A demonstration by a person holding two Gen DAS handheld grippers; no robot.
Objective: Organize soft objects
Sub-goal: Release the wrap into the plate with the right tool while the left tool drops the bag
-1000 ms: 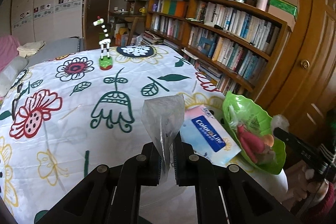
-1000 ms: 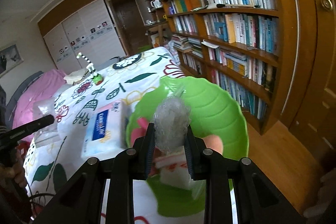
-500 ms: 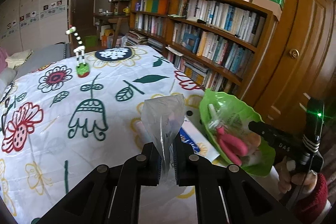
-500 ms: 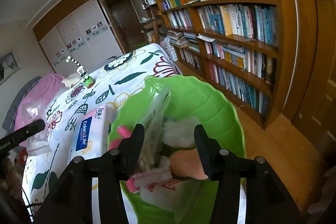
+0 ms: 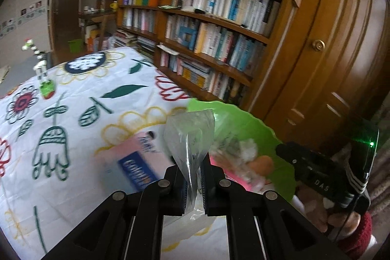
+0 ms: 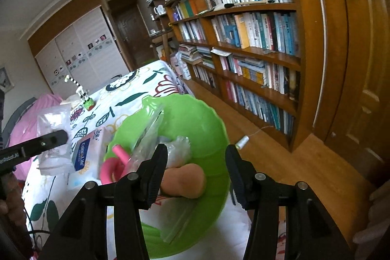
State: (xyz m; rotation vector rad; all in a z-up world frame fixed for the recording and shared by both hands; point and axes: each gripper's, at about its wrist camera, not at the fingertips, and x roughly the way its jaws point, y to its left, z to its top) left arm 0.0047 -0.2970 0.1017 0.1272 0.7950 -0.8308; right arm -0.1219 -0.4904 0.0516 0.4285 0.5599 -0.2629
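Observation:
My left gripper [image 5: 193, 183] is shut on a clear plastic bag [image 5: 191, 135] and holds it above the flowered tablecloth [image 5: 73, 113], just left of a green leaf-shaped bowl [image 5: 246, 123]. The bowl [image 6: 195, 118] holds a bagged white puff [image 6: 179, 150], a tan soft lump [image 6: 185, 178], a pink piece [image 6: 117, 155] and clear bags. My right gripper [image 6: 196, 168] is open and empty over the bowl's near side. The left gripper and its bag [image 6: 52, 118] show at the left of the right wrist view.
A blue and white tissue pack [image 5: 136, 162] lies left of the bowl. A striped toy giraffe on a green base [image 5: 42, 72] stands far back on the table. A bookshelf [image 6: 256, 40], a wooden door [image 5: 341, 52] and wood floor lie to the right.
My right gripper opened and let the bagged white puff drop into the bowl, then drew back. My left gripper carried its clear bag rightward toward the bowl.

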